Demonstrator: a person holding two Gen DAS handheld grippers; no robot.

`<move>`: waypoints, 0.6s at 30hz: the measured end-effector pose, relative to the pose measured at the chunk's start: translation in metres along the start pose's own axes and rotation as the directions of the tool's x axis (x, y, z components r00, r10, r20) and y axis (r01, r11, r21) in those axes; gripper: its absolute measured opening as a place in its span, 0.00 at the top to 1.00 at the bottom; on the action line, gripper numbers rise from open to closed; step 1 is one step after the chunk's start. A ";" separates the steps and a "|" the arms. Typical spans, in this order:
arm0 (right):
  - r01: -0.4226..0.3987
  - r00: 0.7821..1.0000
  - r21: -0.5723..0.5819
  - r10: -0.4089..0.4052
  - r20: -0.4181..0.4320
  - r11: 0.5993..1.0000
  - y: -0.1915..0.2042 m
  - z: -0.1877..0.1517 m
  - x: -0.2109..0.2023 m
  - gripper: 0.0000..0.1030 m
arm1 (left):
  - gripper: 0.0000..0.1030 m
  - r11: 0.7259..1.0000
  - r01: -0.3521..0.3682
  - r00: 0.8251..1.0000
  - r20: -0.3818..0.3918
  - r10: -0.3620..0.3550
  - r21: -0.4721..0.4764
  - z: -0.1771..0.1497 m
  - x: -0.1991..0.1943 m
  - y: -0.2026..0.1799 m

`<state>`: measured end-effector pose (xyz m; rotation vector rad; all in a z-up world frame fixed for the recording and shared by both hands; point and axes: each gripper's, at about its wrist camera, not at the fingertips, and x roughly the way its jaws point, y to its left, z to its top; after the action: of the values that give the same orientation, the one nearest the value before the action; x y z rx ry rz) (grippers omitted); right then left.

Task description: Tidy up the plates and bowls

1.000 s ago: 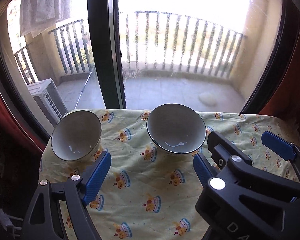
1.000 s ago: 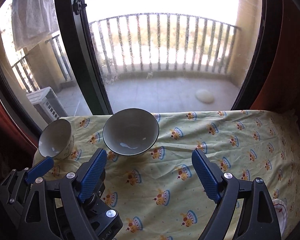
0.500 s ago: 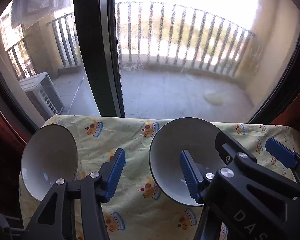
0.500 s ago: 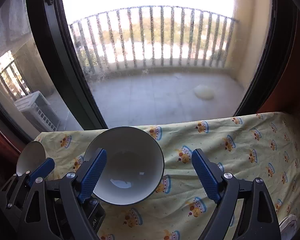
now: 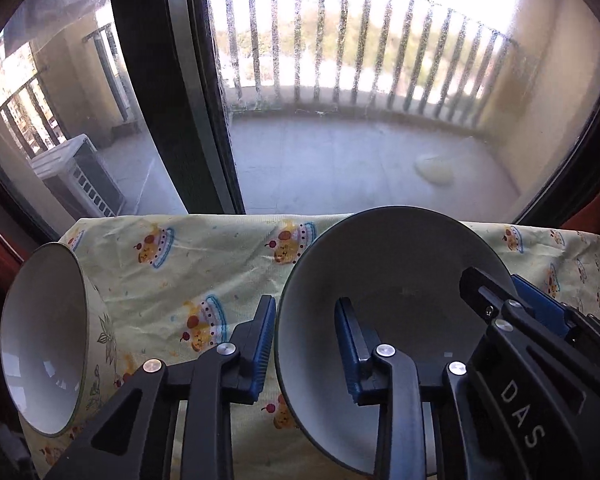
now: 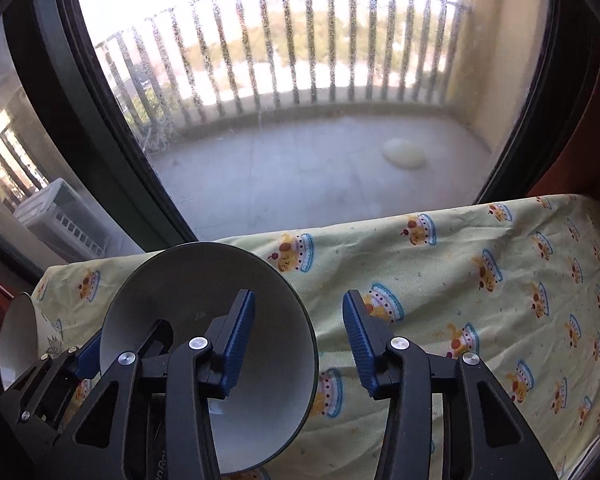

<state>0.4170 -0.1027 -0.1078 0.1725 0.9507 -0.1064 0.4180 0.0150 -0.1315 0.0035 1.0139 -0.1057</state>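
Both grippers dropped onto the dark-rimmed bowl (image 5: 380,280) since a second ago. Left gripper (image 5: 306,344) and right gripper (image 6: 296,336) straddle opposite rim sides, jaws closing, pads not yet pressing. Bowl interior white, empty. Floral bowl (image 5: 44,340) at left, empty, on tablecloth (image 6: 500,280).

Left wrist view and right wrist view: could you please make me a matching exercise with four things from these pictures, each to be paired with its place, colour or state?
Things:
1. large bowl
2. small bowl
3. tablecloth
4. air-conditioner unit

Descriptions:
A. outside, behind the glass
B. rim between the fingers of the left gripper and of the right gripper
C. yellow, with a cartoon print
D. leaf drawing on its outer wall, at the table's left end

Pairs: 1-B, 2-D, 3-C, 4-A.

Both grippers' jaws are closing, with the rim between them.
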 end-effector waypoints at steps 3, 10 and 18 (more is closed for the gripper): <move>-0.018 1.000 0.006 0.018 -0.013 1.000 0.000 -0.003 0.003 0.78 | 0.82 1.000 -0.012 1.000 -0.011 0.012 0.007 -0.002 0.001 -0.002; -0.013 0.999 0.001 0.013 -0.031 1.000 0.000 -0.002 0.002 0.78 | 0.82 1.000 -0.016 1.000 -0.022 0.017 0.026 -0.002 -0.002 -0.004; -0.002 0.999 -0.014 0.002 -0.035 1.000 -0.006 -0.014 -0.014 0.79 | 0.82 0.999 -0.017 0.999 -0.037 0.018 0.036 -0.016 -0.013 -0.008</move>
<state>0.3970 -0.1052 -0.1049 0.1625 0.9861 -0.0950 0.3965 0.0094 -0.1286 0.0466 1.0489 -0.1083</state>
